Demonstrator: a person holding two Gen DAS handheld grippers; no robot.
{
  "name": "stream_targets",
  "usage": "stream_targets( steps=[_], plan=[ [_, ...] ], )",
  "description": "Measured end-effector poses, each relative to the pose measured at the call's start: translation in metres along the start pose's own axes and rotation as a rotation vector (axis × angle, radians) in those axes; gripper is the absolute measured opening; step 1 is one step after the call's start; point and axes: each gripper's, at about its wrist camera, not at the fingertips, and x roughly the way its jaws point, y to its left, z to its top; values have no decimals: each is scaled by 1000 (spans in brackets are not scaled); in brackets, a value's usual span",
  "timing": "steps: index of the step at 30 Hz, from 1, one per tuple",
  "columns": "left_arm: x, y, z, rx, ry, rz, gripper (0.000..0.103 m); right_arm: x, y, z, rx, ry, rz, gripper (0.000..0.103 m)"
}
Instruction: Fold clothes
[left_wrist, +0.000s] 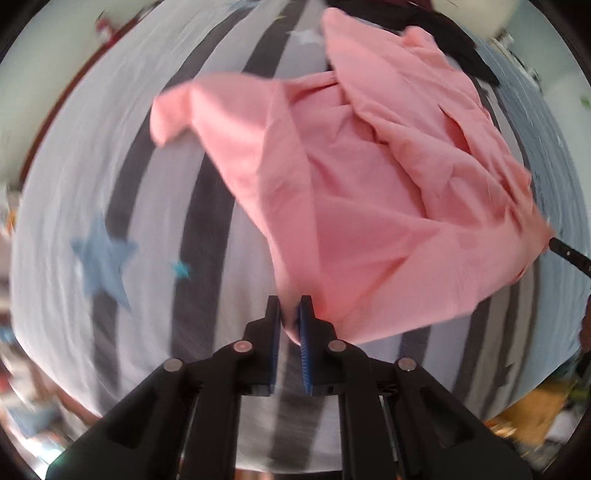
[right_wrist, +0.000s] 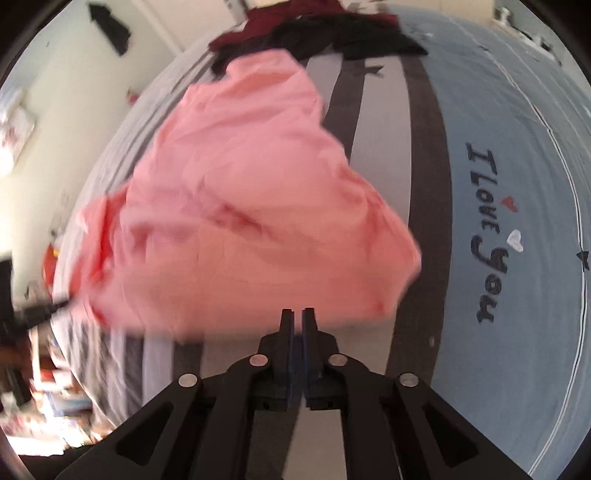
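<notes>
A pink garment (left_wrist: 362, 192) is lifted off a striped bed sheet (left_wrist: 110, 166) and hangs spread between both grippers. My left gripper (left_wrist: 290, 308) is shut on its near corner, with pink cloth pinched between the blue pads. In the right wrist view the same pink garment (right_wrist: 240, 206) hangs blurred in front of my right gripper (right_wrist: 297, 314), whose fingers are closed together on its lower edge. The right gripper's tip (left_wrist: 565, 254) shows at the garment's far right corner in the left wrist view.
Dark and maroon clothes (right_wrist: 317, 37) lie piled at the far end of the bed. A blue panel with "I Love You" lettering (right_wrist: 487, 236) covers the bed's right side. Cluttered floor items (right_wrist: 55, 398) lie left of the bed. A wall (right_wrist: 74, 92) is at left.
</notes>
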Motion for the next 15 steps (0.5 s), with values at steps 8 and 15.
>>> stream_targets(
  steps=[8, 15],
  plan=[
    [17, -20, 3, -91, 47, 0, 35, 24, 22, 41, -2, -12, -37, 23],
    [44, -6, 1, -117, 97, 60, 35, 53, 34, 32, -42, 28, -122, 23]
  ],
)
